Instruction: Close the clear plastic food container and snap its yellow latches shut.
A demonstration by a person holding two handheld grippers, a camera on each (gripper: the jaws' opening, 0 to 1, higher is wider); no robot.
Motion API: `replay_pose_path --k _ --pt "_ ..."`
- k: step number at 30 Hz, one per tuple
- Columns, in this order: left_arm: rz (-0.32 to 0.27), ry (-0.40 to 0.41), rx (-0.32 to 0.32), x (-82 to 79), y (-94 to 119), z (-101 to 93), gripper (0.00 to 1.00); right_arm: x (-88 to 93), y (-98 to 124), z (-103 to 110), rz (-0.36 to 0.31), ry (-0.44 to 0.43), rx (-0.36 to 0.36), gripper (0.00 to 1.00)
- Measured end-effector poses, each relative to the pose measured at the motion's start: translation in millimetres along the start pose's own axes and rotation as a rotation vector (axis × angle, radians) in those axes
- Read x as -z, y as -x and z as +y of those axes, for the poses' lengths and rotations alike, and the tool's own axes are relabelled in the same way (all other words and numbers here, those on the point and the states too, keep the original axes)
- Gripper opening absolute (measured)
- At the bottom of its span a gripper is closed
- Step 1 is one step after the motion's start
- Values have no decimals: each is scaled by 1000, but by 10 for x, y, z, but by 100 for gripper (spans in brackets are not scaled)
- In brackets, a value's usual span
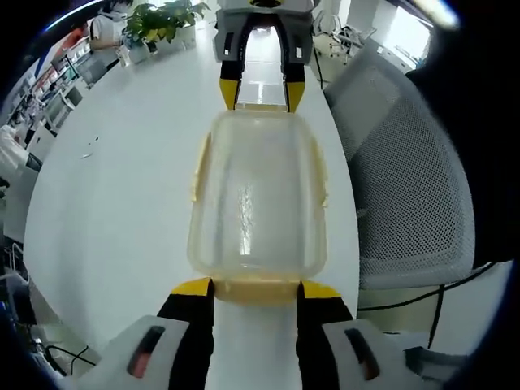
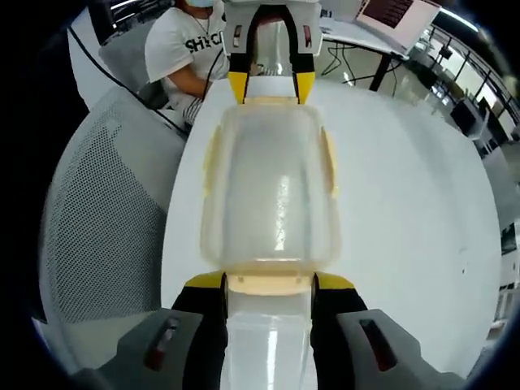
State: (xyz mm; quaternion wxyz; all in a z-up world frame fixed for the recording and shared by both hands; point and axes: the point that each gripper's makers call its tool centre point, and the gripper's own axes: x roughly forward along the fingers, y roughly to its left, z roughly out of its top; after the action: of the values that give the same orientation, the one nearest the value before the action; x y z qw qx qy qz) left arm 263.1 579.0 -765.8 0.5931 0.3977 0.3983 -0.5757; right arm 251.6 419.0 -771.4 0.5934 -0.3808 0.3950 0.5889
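The clear plastic container lies lengthwise on the white table with its lid down on the body. Pale yellow latches run along its long sides. My left gripper holds the near end latch between its yellow-tipped jaws. The right gripper comes in from the far end, its jaws flanking the opposite end latch. In the right gripper view the container appears the same way: my right gripper is shut on its near end latch, and the left gripper is at the far end.
A grey mesh office chair stands close against the table edge beside the container. A potted plant sits at the far end of the table. A person in a white shirt sits beyond the table.
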Motion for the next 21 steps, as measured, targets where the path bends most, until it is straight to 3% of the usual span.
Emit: replay_pose_path --k 13,21 --pt "9 34 -10 -98 -50 -11 34 89 61 -18 3 20 -17 36" --pt "10 37 -18 -252 -109 -15 34 251 147 -16 10 23 -17 36"
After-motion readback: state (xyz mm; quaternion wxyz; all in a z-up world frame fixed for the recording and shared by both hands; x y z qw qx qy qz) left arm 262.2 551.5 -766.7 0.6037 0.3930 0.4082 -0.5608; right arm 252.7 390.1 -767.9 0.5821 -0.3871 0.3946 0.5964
